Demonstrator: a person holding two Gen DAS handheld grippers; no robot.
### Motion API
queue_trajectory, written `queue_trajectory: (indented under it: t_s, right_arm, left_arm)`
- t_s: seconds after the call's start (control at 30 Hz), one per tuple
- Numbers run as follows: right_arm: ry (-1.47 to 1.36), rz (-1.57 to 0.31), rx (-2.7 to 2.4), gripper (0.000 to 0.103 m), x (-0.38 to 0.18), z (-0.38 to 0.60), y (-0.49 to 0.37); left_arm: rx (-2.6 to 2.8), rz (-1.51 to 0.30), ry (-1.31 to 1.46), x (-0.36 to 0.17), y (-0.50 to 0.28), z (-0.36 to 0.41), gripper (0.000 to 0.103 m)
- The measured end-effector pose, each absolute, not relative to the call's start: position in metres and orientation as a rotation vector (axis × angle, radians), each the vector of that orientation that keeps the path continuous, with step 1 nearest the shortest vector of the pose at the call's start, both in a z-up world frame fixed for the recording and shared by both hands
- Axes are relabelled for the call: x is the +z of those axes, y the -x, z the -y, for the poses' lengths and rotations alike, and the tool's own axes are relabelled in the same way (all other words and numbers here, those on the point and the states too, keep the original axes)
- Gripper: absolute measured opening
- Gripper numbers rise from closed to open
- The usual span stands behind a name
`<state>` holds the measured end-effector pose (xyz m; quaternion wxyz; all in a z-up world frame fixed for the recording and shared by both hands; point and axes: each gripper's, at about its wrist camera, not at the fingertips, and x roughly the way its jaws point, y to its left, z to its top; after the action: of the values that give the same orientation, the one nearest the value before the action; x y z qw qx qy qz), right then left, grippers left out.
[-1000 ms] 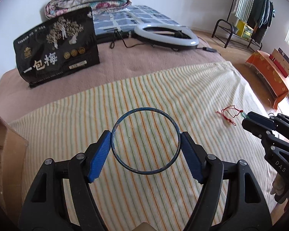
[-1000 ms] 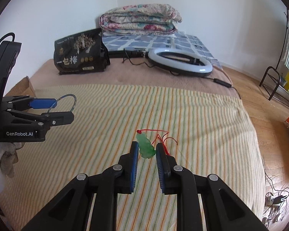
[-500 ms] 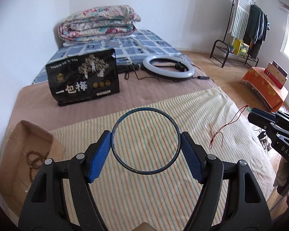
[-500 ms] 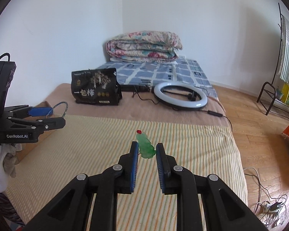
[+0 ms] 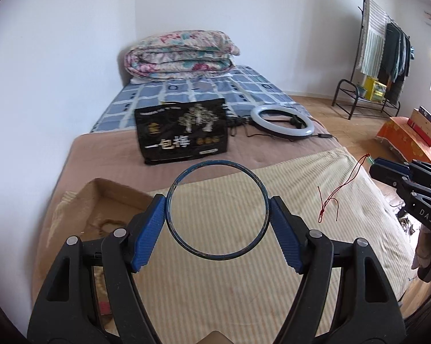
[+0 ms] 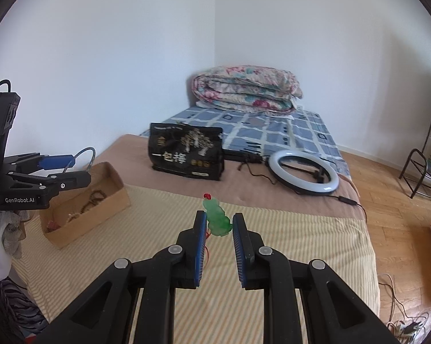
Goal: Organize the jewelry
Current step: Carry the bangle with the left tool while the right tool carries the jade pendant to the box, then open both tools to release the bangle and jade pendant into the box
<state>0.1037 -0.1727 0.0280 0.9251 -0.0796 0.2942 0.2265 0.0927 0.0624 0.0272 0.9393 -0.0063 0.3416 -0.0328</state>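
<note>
My left gripper [image 5: 217, 229] is shut on a thin dark blue bangle [image 5: 183, 245], held in the air above the striped cloth; it also shows in the right wrist view [image 6: 69, 169]. My right gripper [image 6: 218, 229] is shut on a green jade pendant [image 6: 217, 220] with a red bead on top. Its red cord [image 5: 334, 195] hangs down from the right gripper [image 5: 373, 166] in the left wrist view. An open cardboard box [image 6: 112, 200] with bead bracelets inside sits at the left of the bed, below the left gripper; it also shows in the left wrist view [image 5: 80, 209].
A black printed bag [image 6: 186, 154] stands behind the striped cloth [image 6: 301, 246]. A white ring light [image 6: 302, 172] with a cable lies to its right. A folded floral quilt [image 6: 247, 89] is at the bed's head. A clothes rack [image 5: 384, 57] and an orange stool [image 5: 407, 140] stand on the floor.
Both grippers have risen well above the bed with their items. The pendant's cord has lifted off the cloth and now hangs free. The cardboard box has come into view at the left.
</note>
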Motion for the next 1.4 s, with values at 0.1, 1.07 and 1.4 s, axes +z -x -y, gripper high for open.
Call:
queue_trajectory:
  t_s: [0.1, 1.07, 1.4]
  right_arm:
    - [0.160, -0.596, 0.501, 0.017, 0.029, 0.153, -0.104]
    - [0.143, -0.591, 0.780, 0.017, 0.024, -0.027, -0.105]
    - [0.142, -0.624, 0.792, 0.017, 0.008, -0.059, -0.120]
  left_arm:
    - [-0.015, -0.682, 0.013, 0.032, -0.081, -0.089, 0.074]
    - [0.305, -0.700, 0.051, -0.004, -0.031, -0.249, 0.074]
    - [0.310, -0.719, 0.047, -0.019, -0.035, -0.255, 0.074]
